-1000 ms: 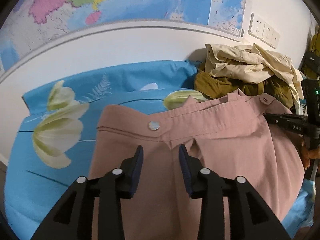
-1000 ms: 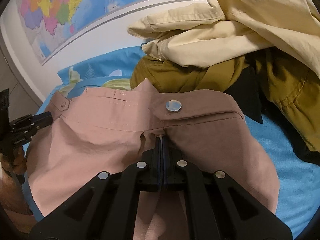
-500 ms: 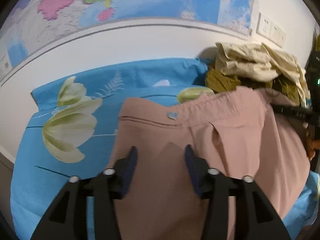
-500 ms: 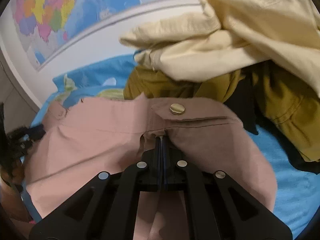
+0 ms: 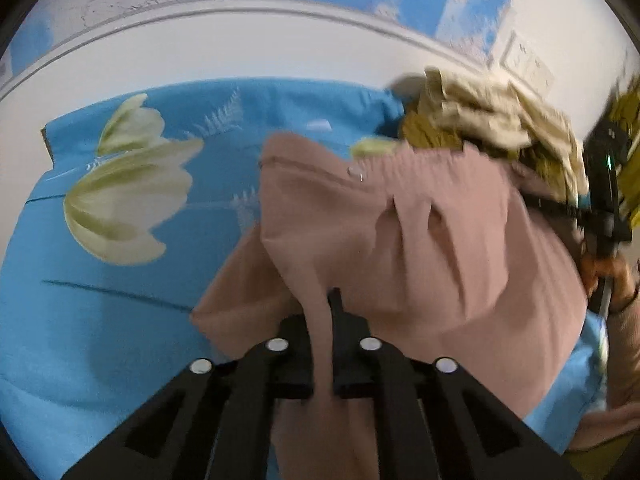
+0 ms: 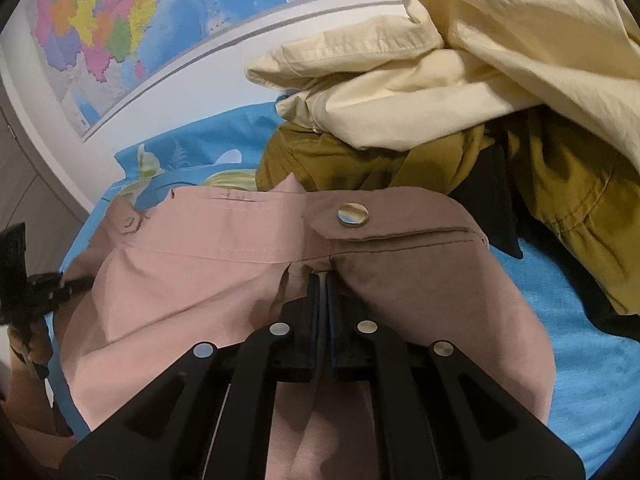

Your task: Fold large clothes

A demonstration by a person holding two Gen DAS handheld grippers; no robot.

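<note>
Pink trousers (image 5: 420,240) with a metal waist button (image 6: 353,215) lie on a blue flowered sheet (image 5: 120,300). My left gripper (image 5: 322,312) is shut on a bunched fold of the pink trousers below the waistband. My right gripper (image 6: 323,284) is shut on the pink trousers (image 6: 200,280) just under the button flap. Each gripper shows at the edge of the other's view: the right gripper (image 5: 600,208) at far right, the left gripper (image 6: 36,284) at far left.
A heap of cream (image 6: 460,80) and olive (image 6: 560,184) clothes lies against the wall right behind the trousers. A wall map (image 6: 120,32) hangs above the bed. Wall sockets (image 5: 524,64) sit at the upper right.
My left gripper has closed from open onto the trousers' fabric and shifted left, bunching the cloth. My right gripper stays shut on the waistband area.
</note>
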